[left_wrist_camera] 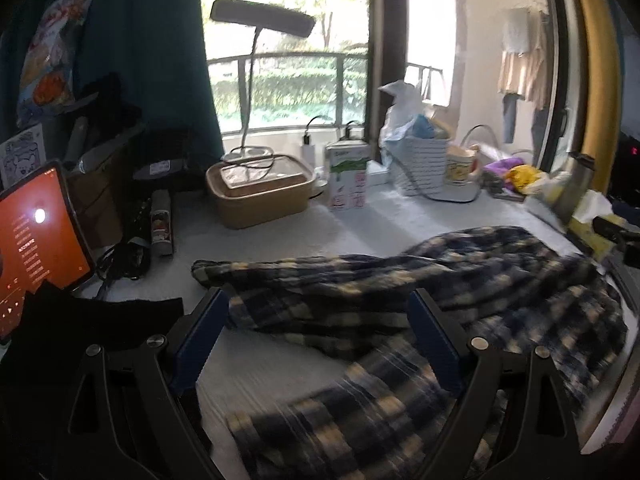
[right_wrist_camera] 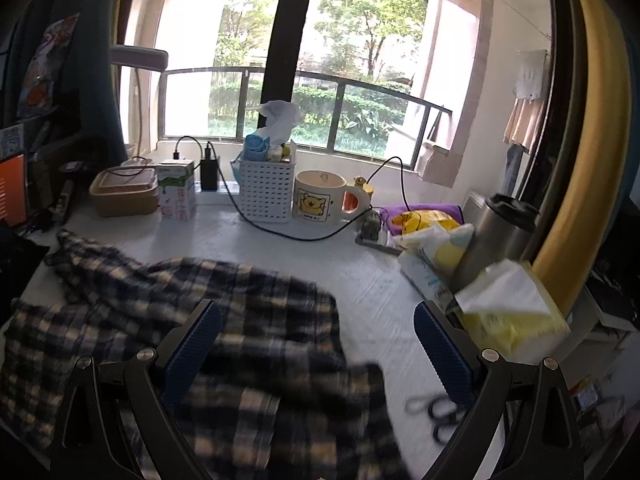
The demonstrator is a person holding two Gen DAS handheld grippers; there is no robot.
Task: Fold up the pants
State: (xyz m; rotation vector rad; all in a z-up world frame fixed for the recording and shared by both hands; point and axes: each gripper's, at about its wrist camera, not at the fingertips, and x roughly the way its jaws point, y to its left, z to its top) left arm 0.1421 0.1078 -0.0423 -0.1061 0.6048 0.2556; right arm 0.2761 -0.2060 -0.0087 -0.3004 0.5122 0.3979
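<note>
Dark blue and cream plaid pants point(left_wrist_camera: 400, 292) lie rumpled across the white table point(left_wrist_camera: 360, 224). In the left wrist view two legs reach toward the left, one far and one near. My left gripper point(left_wrist_camera: 318, 300) hovers over them, jaws wide apart, nothing between the blue pads point(left_wrist_camera: 204, 336). In the right wrist view the pants point(right_wrist_camera: 168, 304) fill the lower left, a folded edge lying near the bottom centre. My right gripper point(right_wrist_camera: 318, 312) stands open above the cloth's right edge, holding nothing.
Along the window stand a tan lidded box point(left_wrist_camera: 260, 192), a milk carton point(left_wrist_camera: 348, 176), a white basket point(right_wrist_camera: 266, 190), a bear mug point(right_wrist_camera: 320, 198) and a cable point(right_wrist_camera: 304, 236). A steel flask point(right_wrist_camera: 496, 232), tissue pack point(right_wrist_camera: 508, 316) and scissors point(right_wrist_camera: 440, 412) crowd the right; a lit tablet point(left_wrist_camera: 36, 240) stands left.
</note>
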